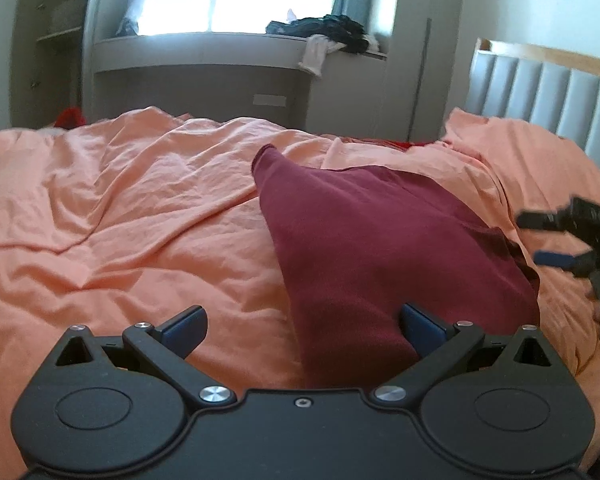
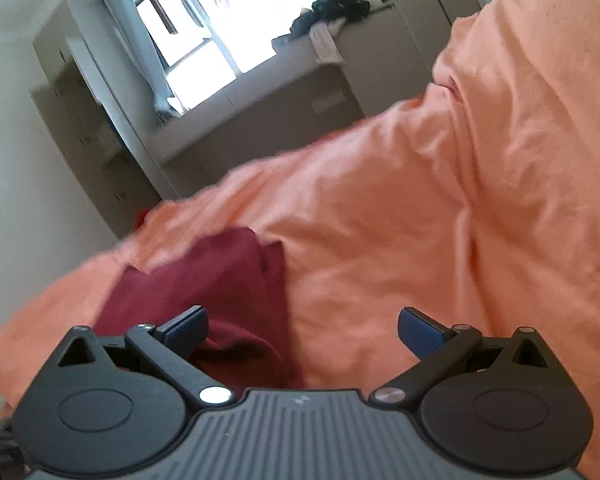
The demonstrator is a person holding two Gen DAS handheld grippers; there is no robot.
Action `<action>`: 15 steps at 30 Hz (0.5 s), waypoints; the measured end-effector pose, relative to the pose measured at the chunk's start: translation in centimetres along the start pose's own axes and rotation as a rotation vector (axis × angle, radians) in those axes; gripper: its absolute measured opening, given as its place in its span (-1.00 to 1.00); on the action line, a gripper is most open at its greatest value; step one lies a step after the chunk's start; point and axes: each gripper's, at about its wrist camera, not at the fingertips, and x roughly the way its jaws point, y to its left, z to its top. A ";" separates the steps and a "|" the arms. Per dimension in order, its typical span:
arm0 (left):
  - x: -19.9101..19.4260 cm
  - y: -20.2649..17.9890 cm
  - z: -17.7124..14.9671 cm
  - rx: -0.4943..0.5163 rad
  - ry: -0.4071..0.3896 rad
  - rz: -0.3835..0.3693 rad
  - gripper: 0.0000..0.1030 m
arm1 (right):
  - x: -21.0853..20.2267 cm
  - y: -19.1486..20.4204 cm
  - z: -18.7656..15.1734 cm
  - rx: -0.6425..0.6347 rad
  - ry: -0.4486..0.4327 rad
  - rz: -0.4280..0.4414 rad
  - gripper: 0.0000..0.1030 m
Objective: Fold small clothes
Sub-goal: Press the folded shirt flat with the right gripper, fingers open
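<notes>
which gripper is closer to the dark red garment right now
Left. The left gripper is open with the dark red garment running between its fingers. The right gripper, also open, hangs beside the garment's edge, mostly over the orange sheet.

Right tongs [image 2: 302, 330] spread wide over maroon garment [image 2: 220, 276], orange sheet [image 2: 420, 220]

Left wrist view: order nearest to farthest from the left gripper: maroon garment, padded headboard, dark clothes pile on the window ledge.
1. maroon garment: right at the left gripper, lying between its open jaws and running ahead to the right on the orange bedsheet.
2. padded headboard: far right, beyond the bed's edge.
3. dark clothes pile: on the window ledge, at the back wall.
</notes>
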 end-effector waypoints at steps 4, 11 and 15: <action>0.5 0.0 0.8 0.048 0.036 -0.044 0.99 | 2.0 0.3 0.0 0.074 0.000 0.081 1.00; 1.0 0.6 0.9 0.067 0.048 -0.109 0.99 | 6.2 1.5 -0.1 0.100 0.041 0.161 1.00; 1.3 1.2 0.2 0.033 0.020 -0.143 0.99 | 7.6 2.5 -1.4 0.034 0.073 0.124 1.00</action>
